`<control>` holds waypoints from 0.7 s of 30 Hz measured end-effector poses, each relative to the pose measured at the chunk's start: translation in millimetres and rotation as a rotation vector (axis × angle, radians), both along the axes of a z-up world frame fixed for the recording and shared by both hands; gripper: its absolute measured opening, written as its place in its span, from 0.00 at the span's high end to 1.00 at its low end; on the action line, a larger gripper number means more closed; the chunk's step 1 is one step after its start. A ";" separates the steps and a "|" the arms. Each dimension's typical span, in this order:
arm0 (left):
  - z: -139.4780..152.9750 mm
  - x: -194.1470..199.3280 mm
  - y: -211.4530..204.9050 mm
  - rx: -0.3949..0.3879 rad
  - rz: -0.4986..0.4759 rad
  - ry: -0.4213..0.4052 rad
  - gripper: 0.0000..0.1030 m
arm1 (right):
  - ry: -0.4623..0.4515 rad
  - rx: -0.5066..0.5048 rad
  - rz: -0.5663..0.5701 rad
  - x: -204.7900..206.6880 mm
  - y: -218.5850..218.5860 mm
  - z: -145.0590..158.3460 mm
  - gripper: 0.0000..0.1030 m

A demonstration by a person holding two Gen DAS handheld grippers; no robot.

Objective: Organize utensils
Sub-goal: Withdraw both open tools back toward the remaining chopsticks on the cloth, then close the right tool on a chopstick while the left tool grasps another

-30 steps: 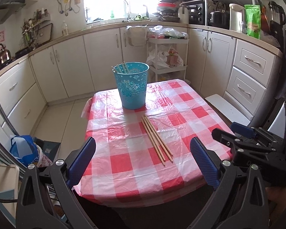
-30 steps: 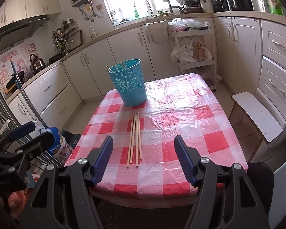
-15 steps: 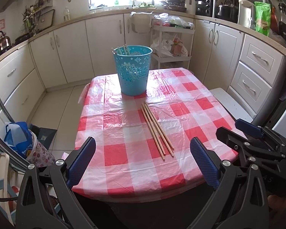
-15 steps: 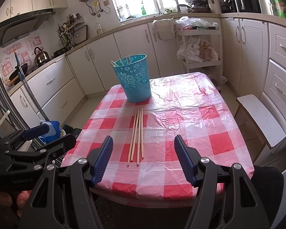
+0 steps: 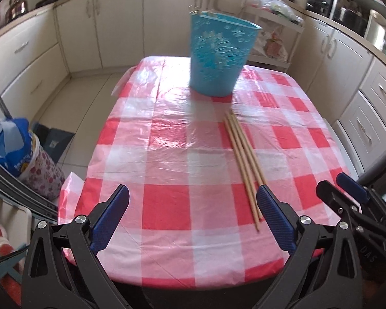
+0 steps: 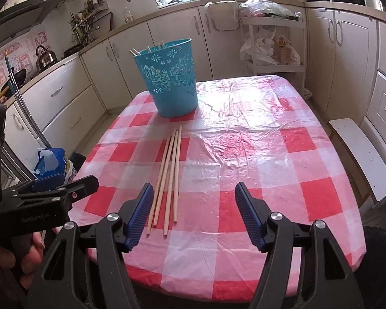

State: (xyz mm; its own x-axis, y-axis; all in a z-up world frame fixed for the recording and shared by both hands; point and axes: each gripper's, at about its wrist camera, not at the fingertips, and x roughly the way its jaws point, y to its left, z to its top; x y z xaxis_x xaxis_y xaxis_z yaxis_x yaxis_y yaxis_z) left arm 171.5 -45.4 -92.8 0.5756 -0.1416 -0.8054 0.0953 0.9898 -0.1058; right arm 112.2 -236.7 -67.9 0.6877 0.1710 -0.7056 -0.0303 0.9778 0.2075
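Kitchen, checked tablecloth (image 6: 257,154) | right gripper (image 6: 193,213) wide, empty | left gripper (image 5: 193,221) wide, empty | chopsticks (image 6: 171,175) just ahead-left of right claw, near ends by its left finger; blue basket (image 6: 167,79) beyond | likely light, stiff, roll-prone: pinch mid-shaft.

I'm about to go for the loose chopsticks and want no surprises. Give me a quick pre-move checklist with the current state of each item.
1. Right tongs open and empty: ok.
2. Left tongs open and empty: ok.
3. Loose chopsticks lie flat on the checked tablecloth, bunched side by side, near ends just ahead of the right tongs: ok.
4. Single stick separated for a clean pinch: not ok, they lie close together.
5. Blue basket upright beyond the chopsticks, rim open: ok.
6. Room left inside the basket: cannot tell; only a few stick tips show above the rim.
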 end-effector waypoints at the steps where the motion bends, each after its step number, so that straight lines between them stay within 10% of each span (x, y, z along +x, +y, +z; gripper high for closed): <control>1: -4.7 5.1 2.9 -0.011 0.012 0.006 0.08 | 0.010 -0.006 0.009 8.6 3.5 -4.7 0.42; 21: -31.1 74.7 -1.4 -0.060 0.026 0.033 0.08 | 0.156 -0.102 0.111 110.4 35.6 -58.7 0.75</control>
